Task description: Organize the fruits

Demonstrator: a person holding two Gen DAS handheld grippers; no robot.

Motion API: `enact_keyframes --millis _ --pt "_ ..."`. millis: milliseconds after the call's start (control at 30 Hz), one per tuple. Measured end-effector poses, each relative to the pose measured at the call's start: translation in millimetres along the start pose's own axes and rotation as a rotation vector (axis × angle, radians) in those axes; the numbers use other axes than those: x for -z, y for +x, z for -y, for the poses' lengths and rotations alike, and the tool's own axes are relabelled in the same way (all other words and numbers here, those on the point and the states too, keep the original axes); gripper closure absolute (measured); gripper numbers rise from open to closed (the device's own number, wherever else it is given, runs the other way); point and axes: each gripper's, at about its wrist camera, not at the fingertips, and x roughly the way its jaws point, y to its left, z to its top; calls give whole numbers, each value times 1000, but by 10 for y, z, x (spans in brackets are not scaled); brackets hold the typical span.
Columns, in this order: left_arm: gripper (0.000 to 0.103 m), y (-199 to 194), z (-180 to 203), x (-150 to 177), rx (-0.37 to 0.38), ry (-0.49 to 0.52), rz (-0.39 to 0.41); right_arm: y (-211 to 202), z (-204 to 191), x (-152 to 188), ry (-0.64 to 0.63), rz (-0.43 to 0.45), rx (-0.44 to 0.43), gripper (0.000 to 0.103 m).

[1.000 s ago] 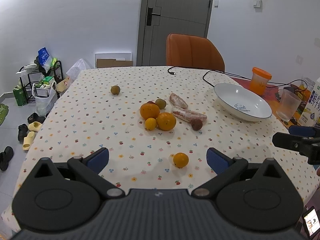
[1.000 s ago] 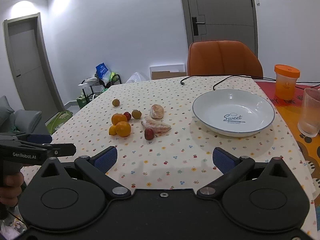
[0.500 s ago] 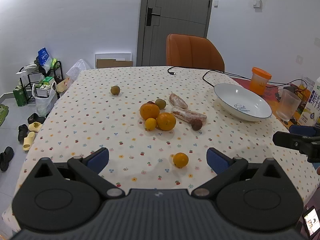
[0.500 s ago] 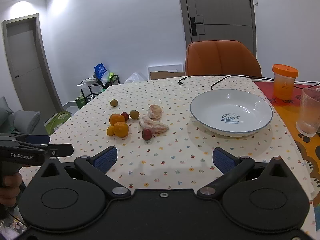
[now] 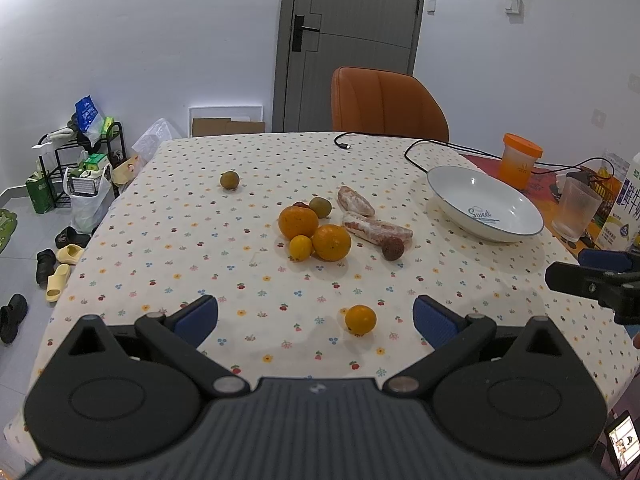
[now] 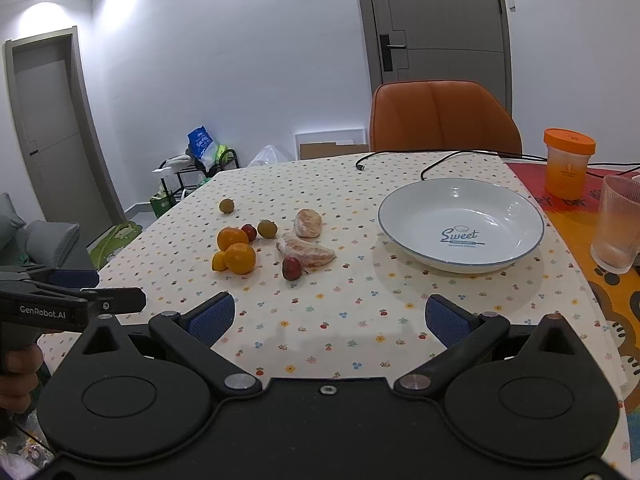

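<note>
Left wrist view: the left gripper [image 5: 316, 316] is hovering over the near edge of the desk [image 5: 180, 216], jaws spread wide and holding nothing. A small orange [image 5: 361, 320] is lying between them, just ahead. It looks firm, light and round, likely to roll, so gripping across its widest part seems safest. Further in, at the desk's middle, two oranges [image 5: 298, 222], small fruits and soft peeled segments [image 5: 376, 230] are clustering; the segments probably bruise easily. A white bowl [image 5: 484, 216] is sitting empty toward the right edge.

Right wrist view: the right gripper [image 6: 328, 320] is hovering at the near edge, jaws also wide and empty. The bowl [image 6: 460, 256] is lying ahead and right, nothing inside. A glass [image 6: 614, 228] at the right edge looks empty; an orange lidded cup [image 6: 568, 164] is standing behind it, its contents unclear.
</note>
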Motion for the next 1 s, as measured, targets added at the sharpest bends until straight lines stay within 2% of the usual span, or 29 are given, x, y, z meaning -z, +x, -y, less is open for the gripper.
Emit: enact_keyframes --millis 500,1000 --pt "0 61 35 31 17 -3 4 35 -19 47 -22 21 22 0" --pt "4 331 132 155 41 5 0 144 10 188 -28 68 -42 0"
